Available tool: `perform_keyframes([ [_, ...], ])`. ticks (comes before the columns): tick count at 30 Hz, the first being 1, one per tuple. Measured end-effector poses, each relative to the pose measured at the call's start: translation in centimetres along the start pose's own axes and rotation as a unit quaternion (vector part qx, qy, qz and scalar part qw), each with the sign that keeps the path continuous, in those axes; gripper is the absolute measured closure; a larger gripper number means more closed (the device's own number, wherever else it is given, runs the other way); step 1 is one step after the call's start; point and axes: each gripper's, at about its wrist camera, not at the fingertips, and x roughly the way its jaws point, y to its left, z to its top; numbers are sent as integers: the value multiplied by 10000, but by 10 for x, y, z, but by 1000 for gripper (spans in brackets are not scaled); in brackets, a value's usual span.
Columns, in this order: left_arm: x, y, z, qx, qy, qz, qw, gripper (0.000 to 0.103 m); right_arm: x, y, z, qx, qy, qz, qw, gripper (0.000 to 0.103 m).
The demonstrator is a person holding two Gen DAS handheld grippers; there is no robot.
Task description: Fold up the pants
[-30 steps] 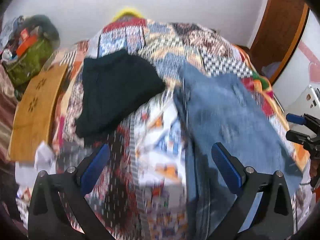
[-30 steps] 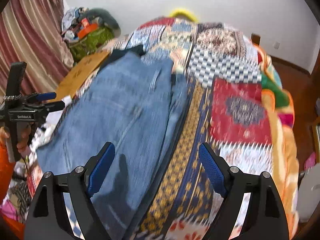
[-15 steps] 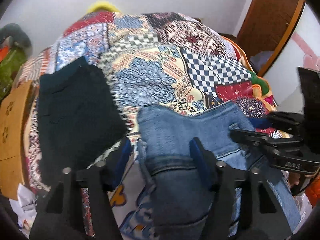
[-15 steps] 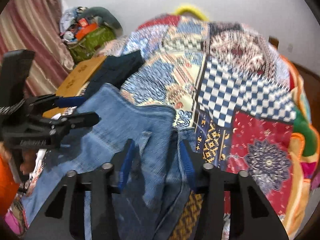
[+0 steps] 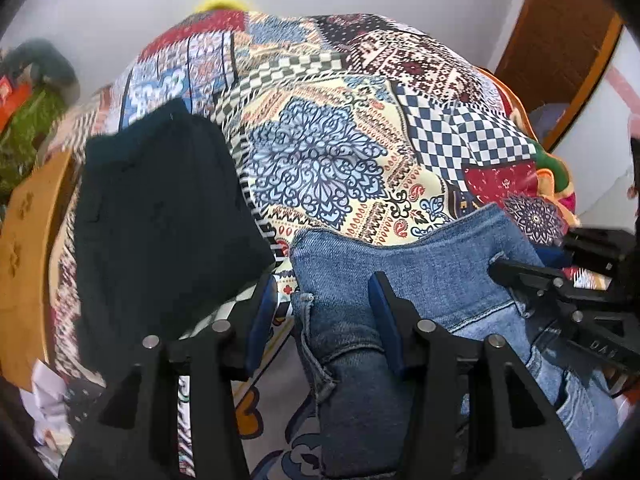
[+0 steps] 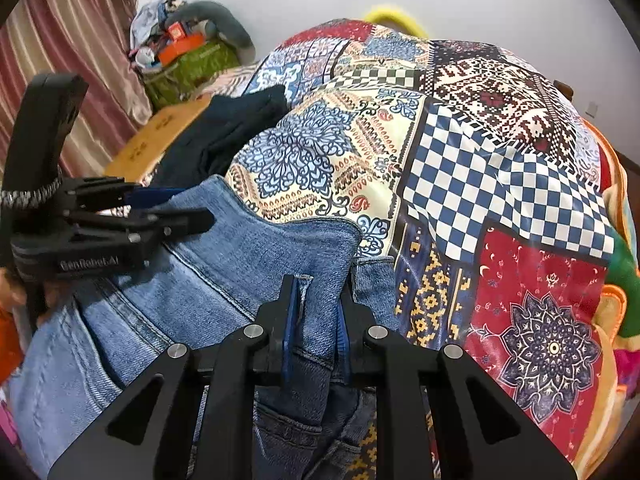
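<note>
Blue jeans [image 5: 420,276] lie on the patchwork bedspread [image 5: 328,152], with one end lifted and doubled over. My left gripper [image 5: 324,300] straddles the jeans' left corner, its blue pads a hand's width apart with denim bunched between them. My right gripper [image 6: 316,300] is shut on the jeans' [image 6: 280,256] right corner. Each gripper shows in the other's view: the right one [image 5: 560,276] at the right edge, the left one [image 6: 132,216] at the left.
A folded dark garment [image 5: 160,216] lies on the bed left of the jeans. A wooden board [image 5: 28,248] borders the bed's left side, with a pile of clutter [image 6: 184,52] and a striped curtain [image 6: 72,40] beyond. A wooden door [image 5: 560,40] stands at right.
Both grippers moved onto the near end of the jeans, closed in on it and lifted it toward the far end. The right jaws narrowed further onto the denim.
</note>
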Motion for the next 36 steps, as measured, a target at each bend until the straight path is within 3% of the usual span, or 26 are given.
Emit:
perform_keyframes([
  [4,-25,-12,-1,271,-163,318,9990,53,-16,5,7,-41,143,-260,9995,78],
  [7,-56,-19,-5,294,-449,267,9982,53,-39,12,6,-76,93,-436,9990,72],
  [10,-80,-26,-13,334,-571,150,9977,52,-63,22,-3,-117,-54,-304,9995,59],
  [13,-98,-36,-26,416,-576,60,9975,40,-79,35,-12,-240,-131,-224,9994,52],
  [17,-100,-49,-46,592,-352,52,9976,37,-87,53,-29,-353,-130,-231,9990,37],
  [21,-83,-59,-78,865,120,213,9959,37,-74,61,-51,-442,270,-228,9984,37],
  [24,-87,-54,-99,915,-46,146,9957,35,-67,58,-68,-367,496,-169,9979,37],
  [30,-110,-30,-130,566,-270,-59,9980,33,-94,50,-100,-29,348,-182,9992,37],
  [32,-115,-22,-142,470,-242,-10,9986,32,-100,48,-112,9,335,-307,9990,37],
  [36,-124,-5,-168,133,-224,-273,9993,30,-115,44,-131,244,219,-280,9991,37],
])
